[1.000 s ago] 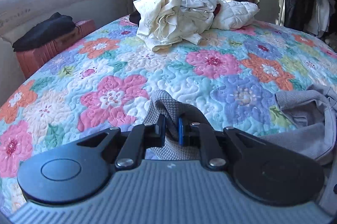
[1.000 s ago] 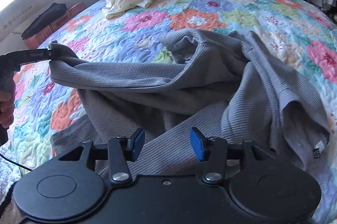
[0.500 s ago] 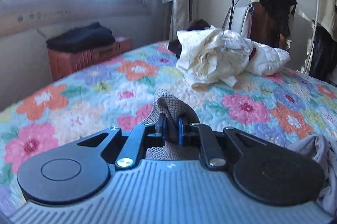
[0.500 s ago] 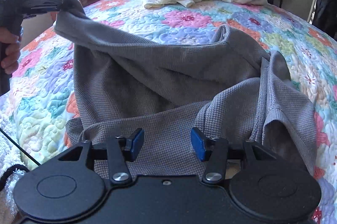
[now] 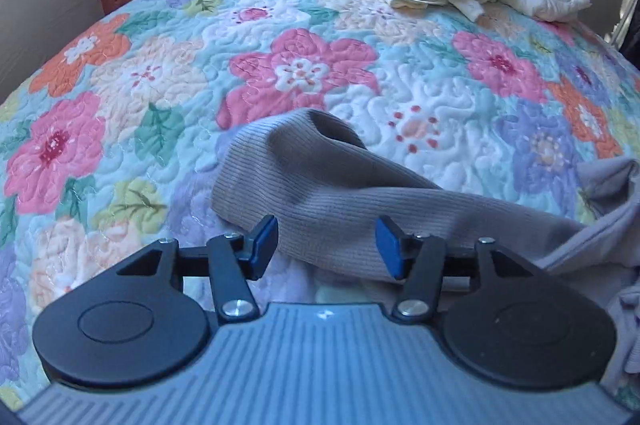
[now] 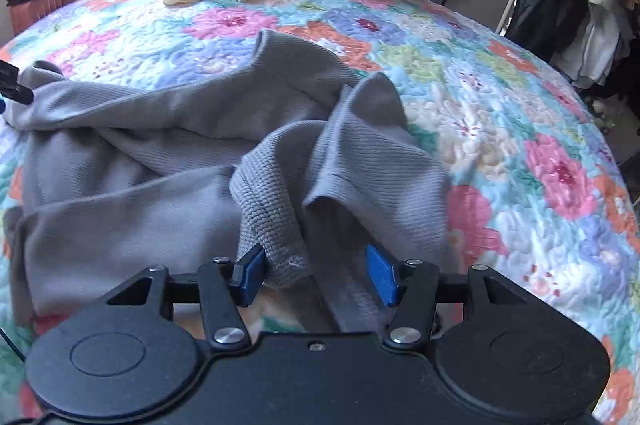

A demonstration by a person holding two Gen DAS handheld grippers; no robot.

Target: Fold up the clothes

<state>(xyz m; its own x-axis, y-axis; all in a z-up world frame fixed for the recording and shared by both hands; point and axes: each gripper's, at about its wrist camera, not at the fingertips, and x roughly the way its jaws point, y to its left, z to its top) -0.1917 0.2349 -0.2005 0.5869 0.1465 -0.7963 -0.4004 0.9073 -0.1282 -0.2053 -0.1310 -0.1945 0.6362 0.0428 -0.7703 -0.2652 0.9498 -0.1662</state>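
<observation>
A: Left gripper (image 5: 327,243) jaws opening, grey knit sweater (image 6: 168,145) between them, loose, crumpled on quilt (image 5: 440,97). Spreading step.
B: Right gripper (image 6: 315,275) opening too, nothing clamped. You'll need to regrip the hem and flatten it.

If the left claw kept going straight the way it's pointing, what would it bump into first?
Most likely the grey top: its sleeve end lies right ahead, between the opening jaws of the left claw. The flowery quilt sits just beneath it.
</observation>
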